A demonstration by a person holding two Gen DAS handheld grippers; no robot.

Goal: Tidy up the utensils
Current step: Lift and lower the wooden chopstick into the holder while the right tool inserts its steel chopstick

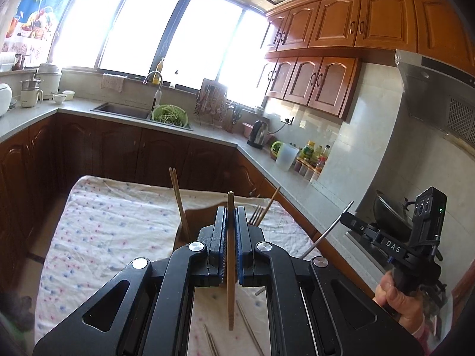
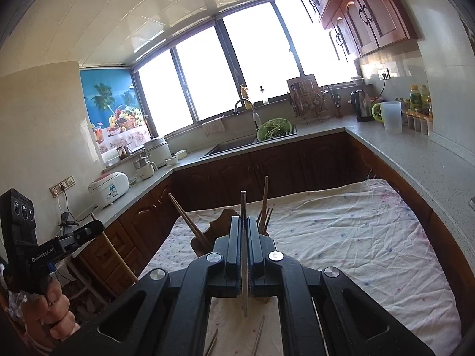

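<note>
A: Status relative to the tabletop point(image 1: 98, 222)?
B: Wooden holder point(image 2: 221, 222) stands on it. Above it, left hand-held gripper point(image 1: 230, 222) pinches a wooden chopstick point(image 1: 230, 267); right hand-held gripper point(image 2: 245, 231) pinches a metal chopstick point(image 2: 244, 267).

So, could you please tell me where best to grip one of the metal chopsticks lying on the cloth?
Probably at its middle, coming straight down from above. The metal chopstick lies flat on the cloth, thin and long, so jaws set across its length would likely close on it without tipping either end.
</note>
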